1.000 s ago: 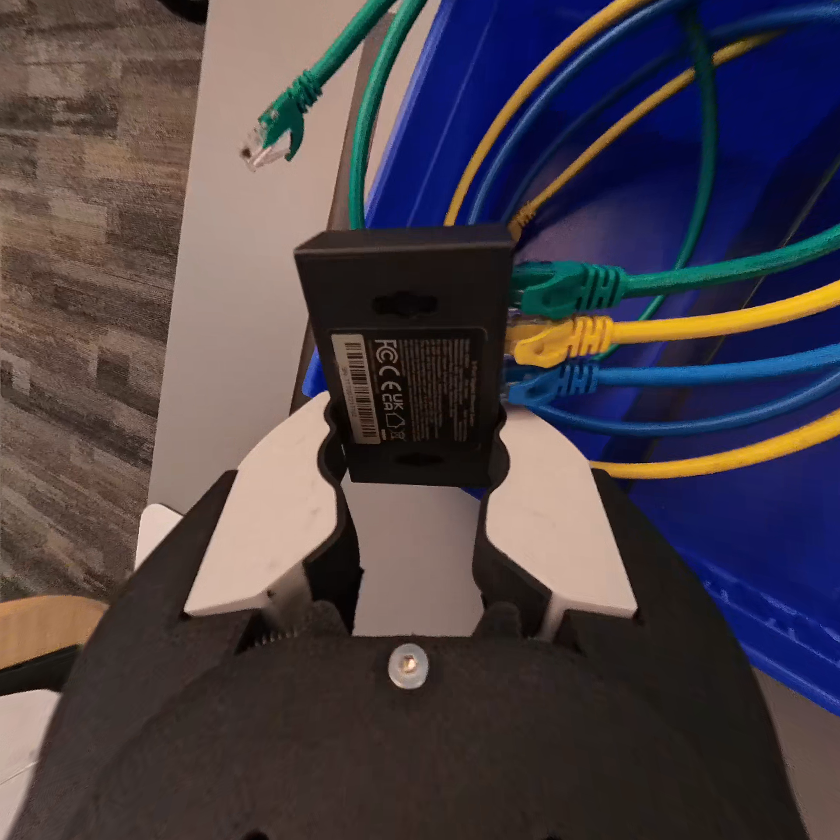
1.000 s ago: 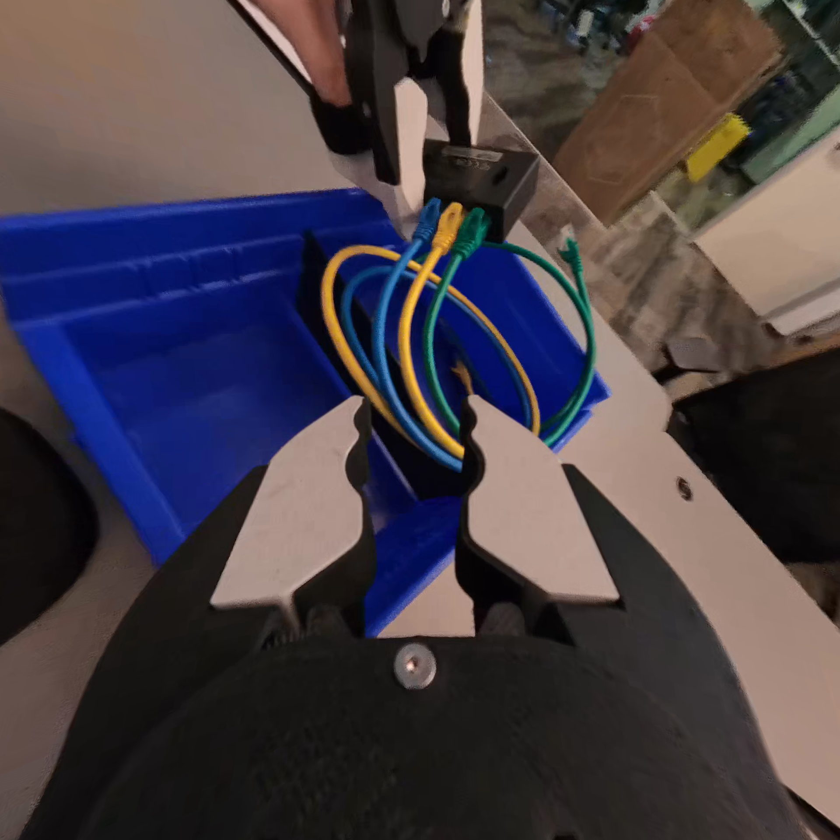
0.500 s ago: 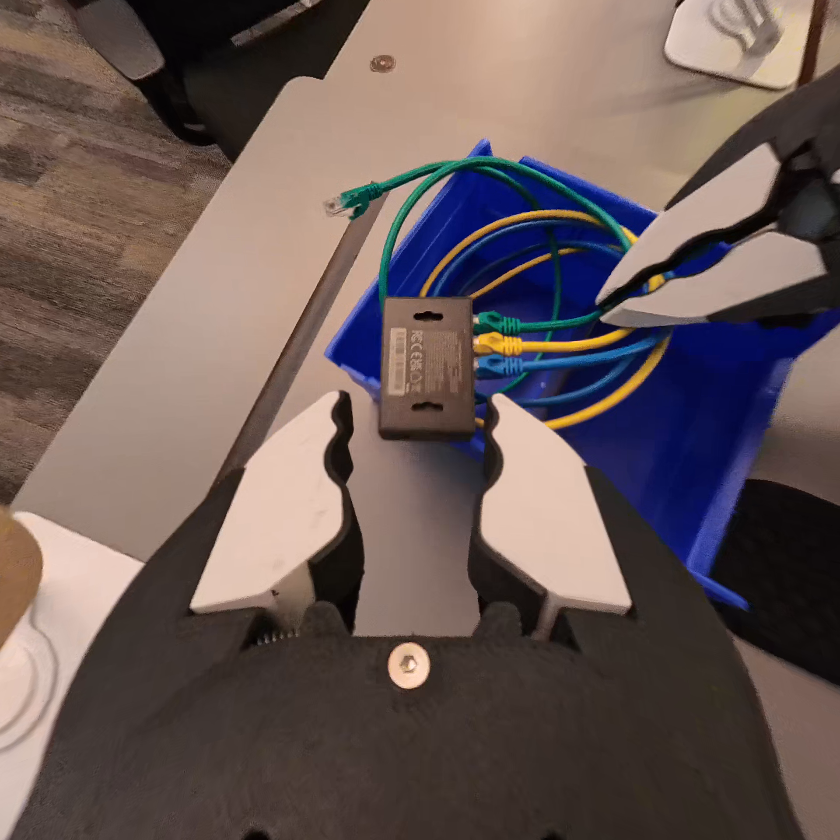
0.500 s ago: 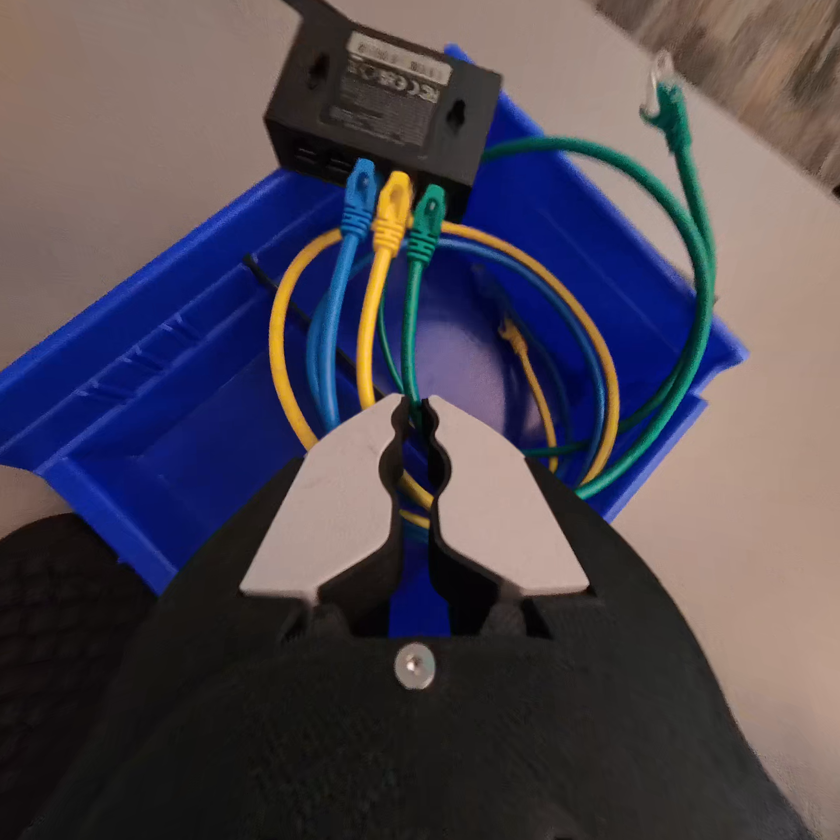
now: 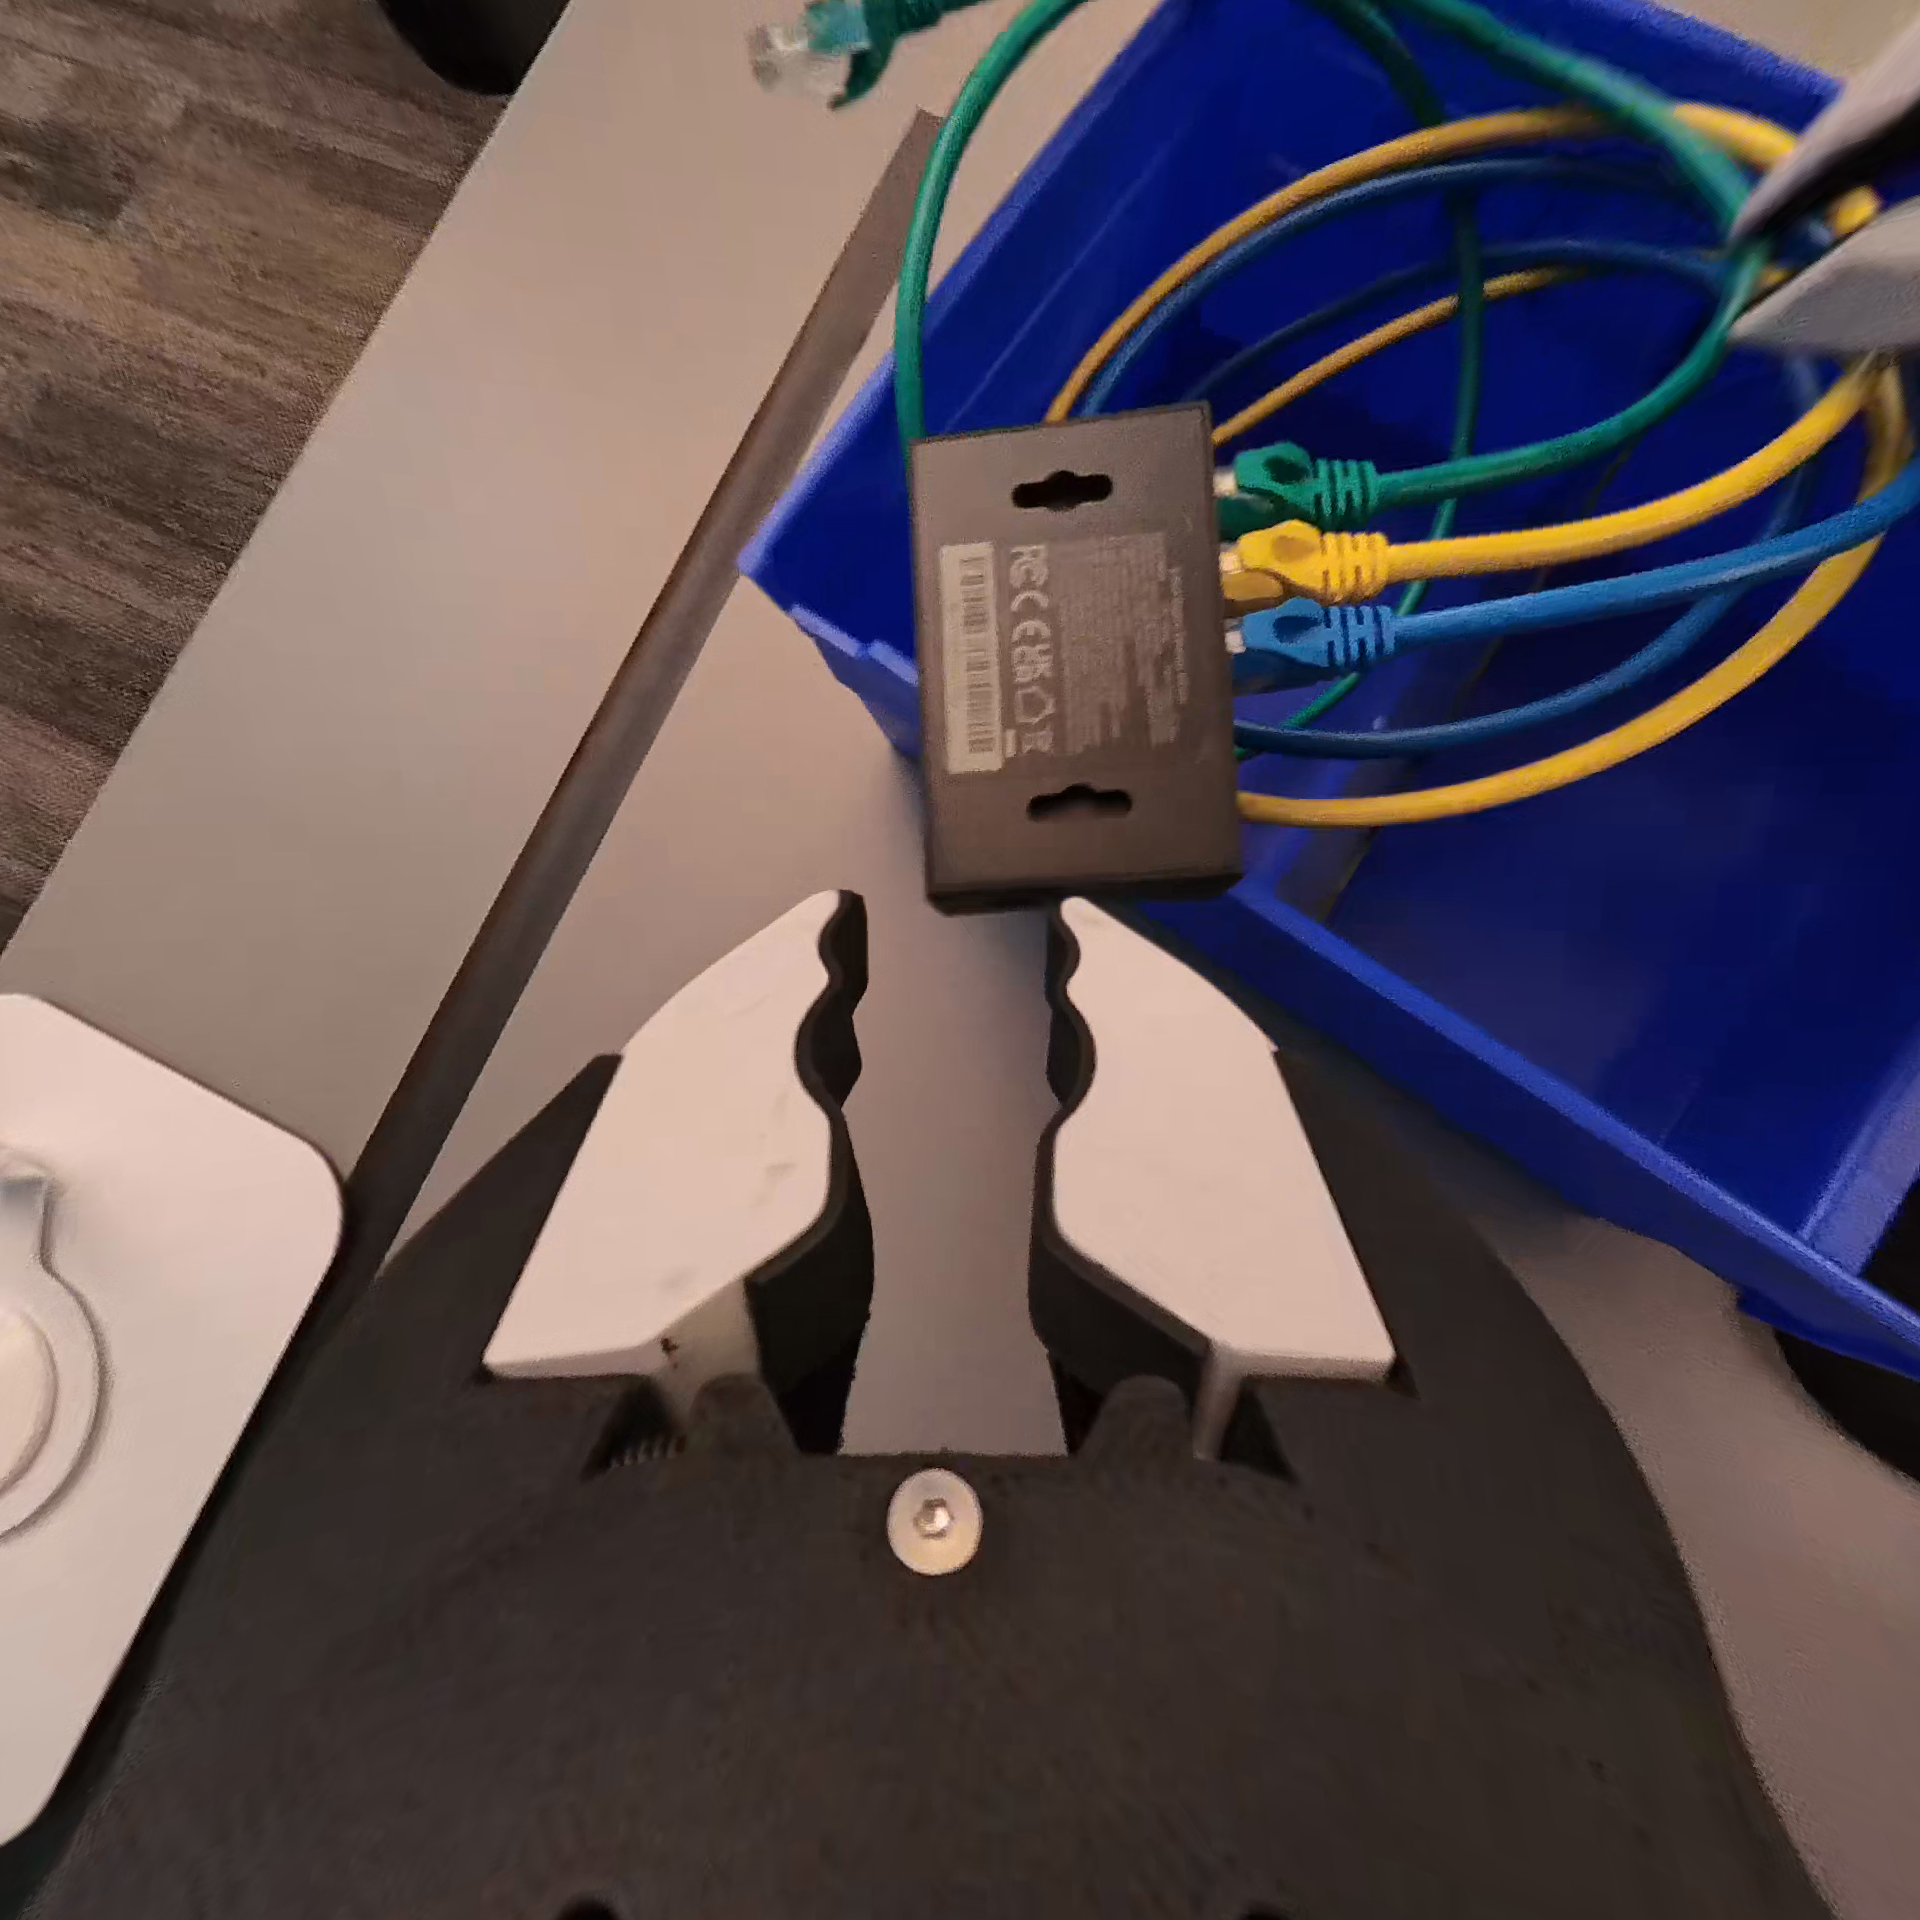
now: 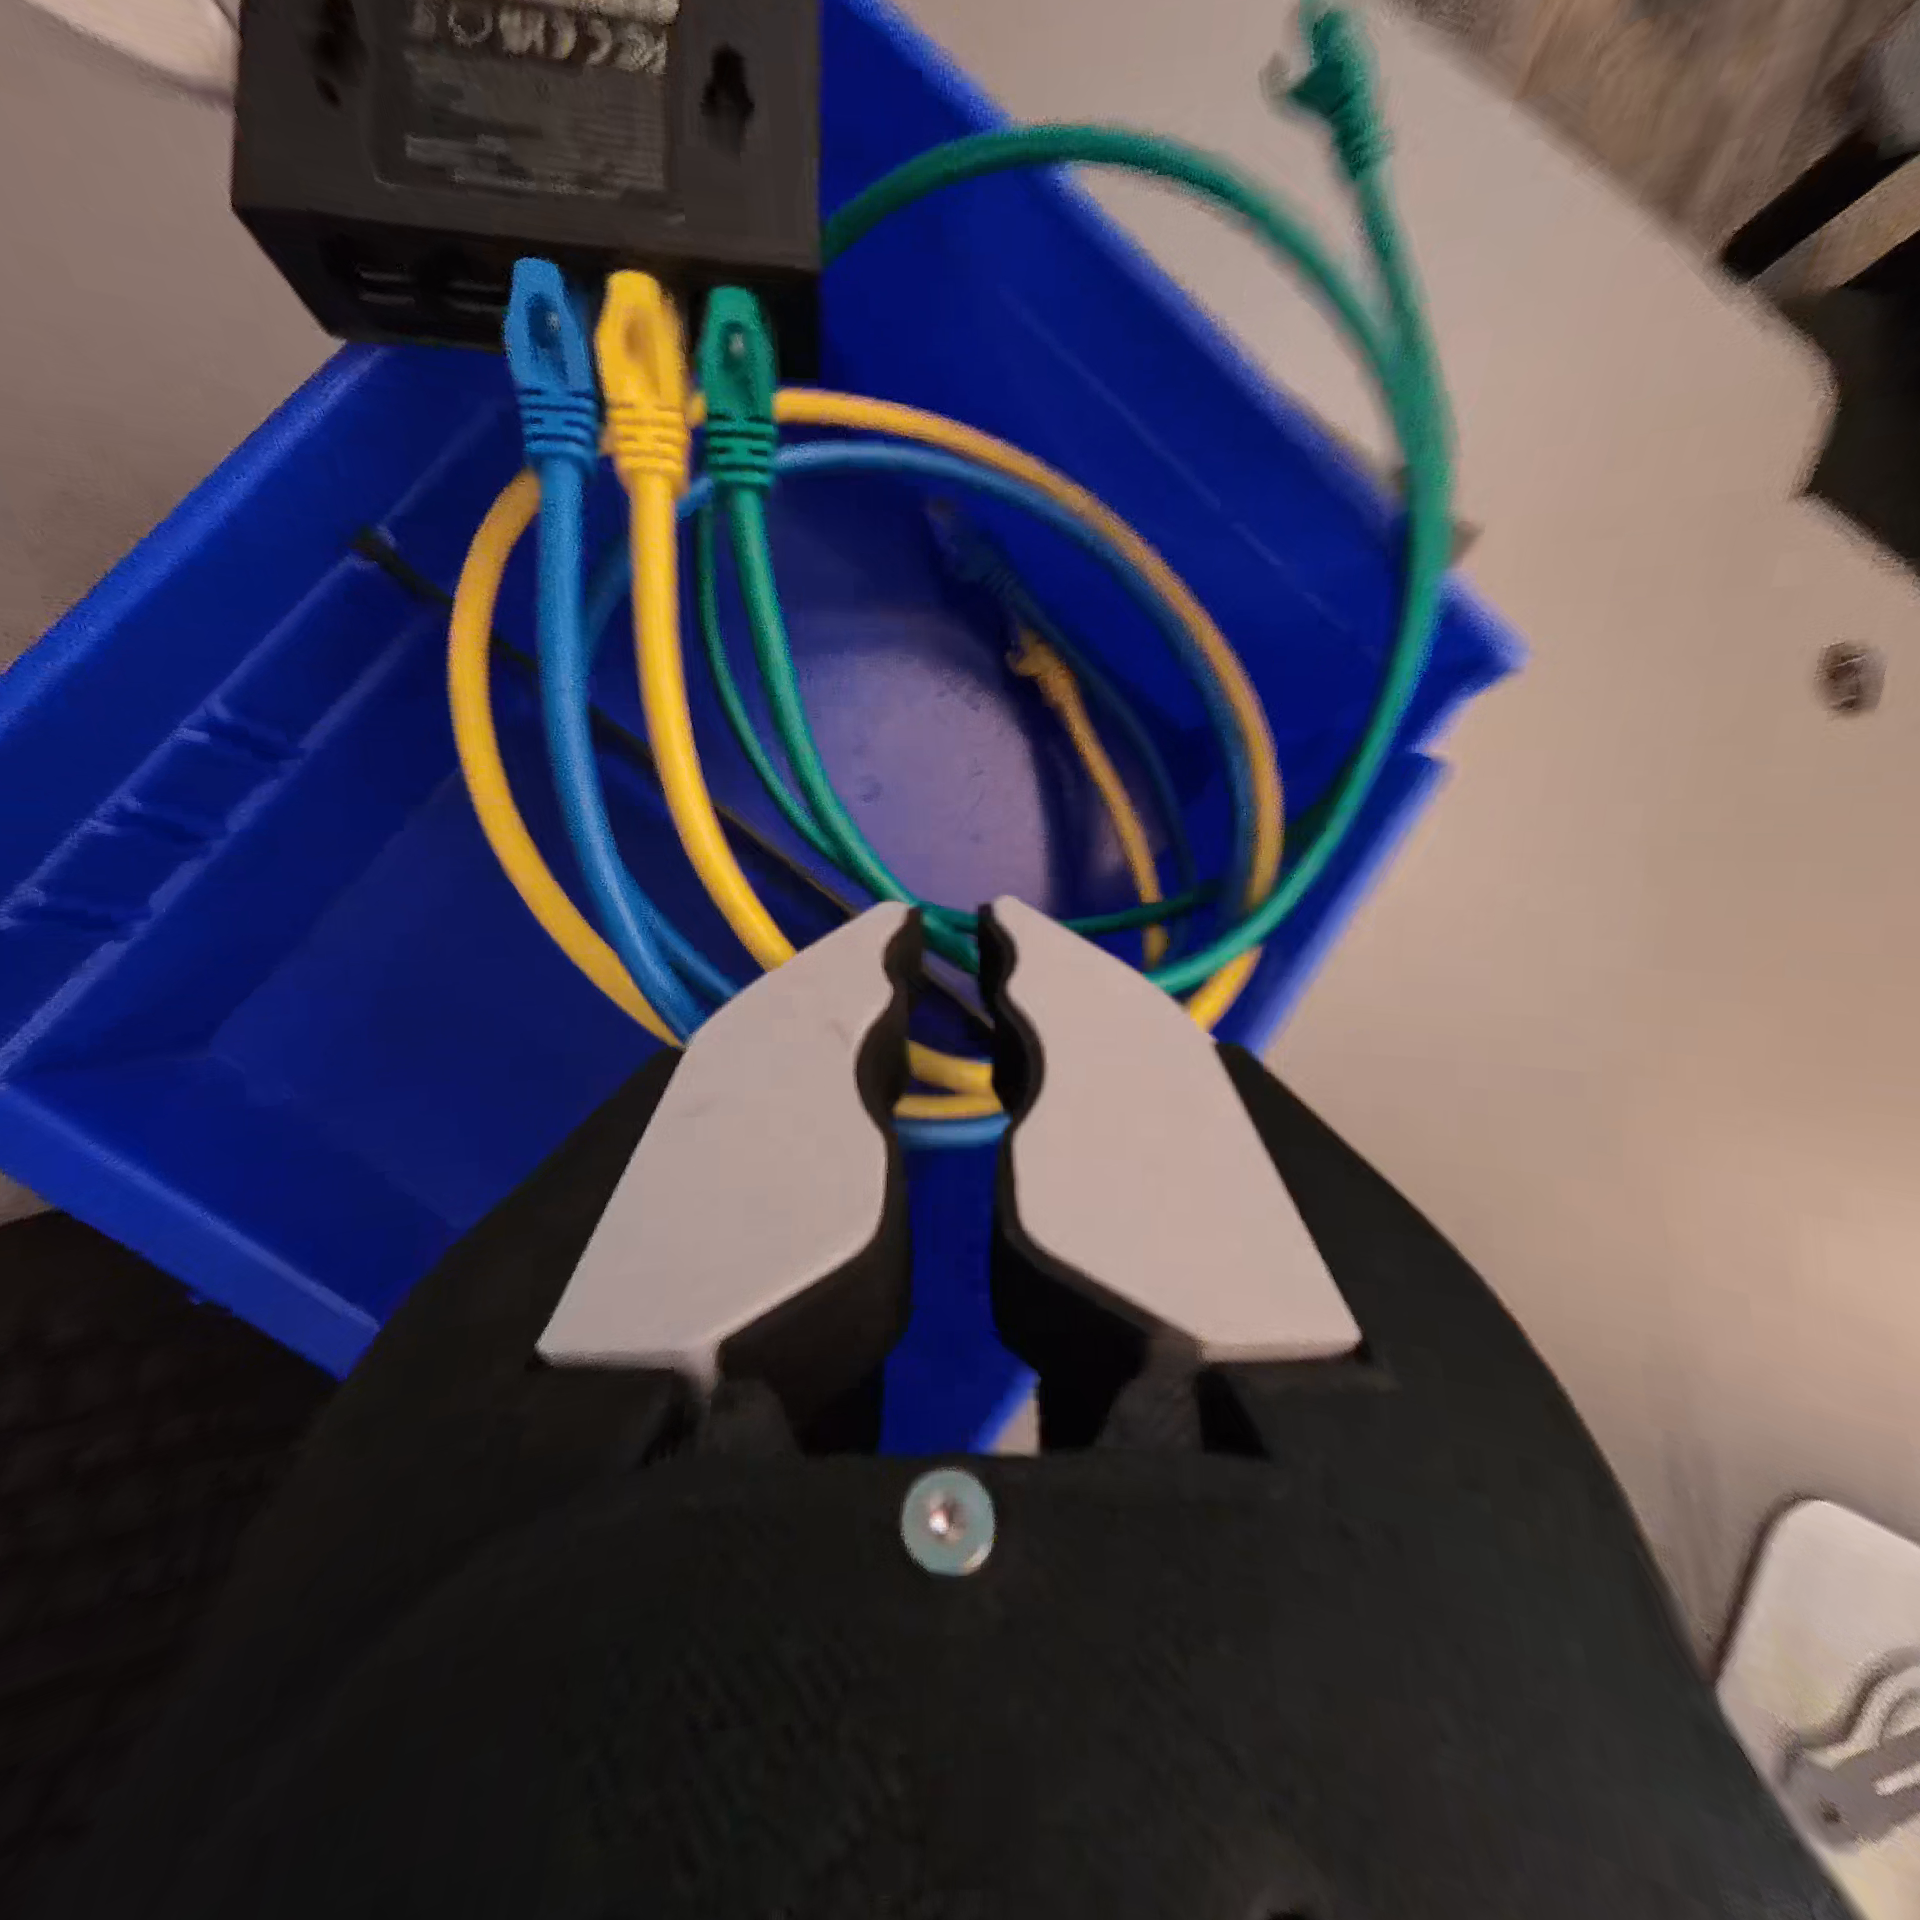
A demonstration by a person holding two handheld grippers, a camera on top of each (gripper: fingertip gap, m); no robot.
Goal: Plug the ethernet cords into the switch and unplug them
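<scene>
Upside down on the corner rim of a deep blue plastic bin (image 5: 1538,1101), the small black plastic ethernet switch (image 5: 1075,665) shows its labelled underside, three cords seated side by side in its ports: a green ethernet cord (image 6: 774,675), a yellow ethernet cord (image 6: 665,644) and a light blue ethernet cord (image 6: 561,665), their slack coiled inside the bin. A loose green plug (image 5: 821,42) lies on the grey table (image 5: 499,499) beyond the bin. The left hand-held gripper (image 5: 951,925) hovers just short of the switch's near end, its jaws spread and empty, apparently lined up to steady the box. The right hand-held gripper (image 6: 948,920) reaches into the bin with its tips nearly pressed together around the green cord where the loops cross; motion blur leaves it unclear whether the pinch is firm. Judging by that pairing, the unplugging half of the job is at hand, with all three plugs not yet drawn out.
</scene>
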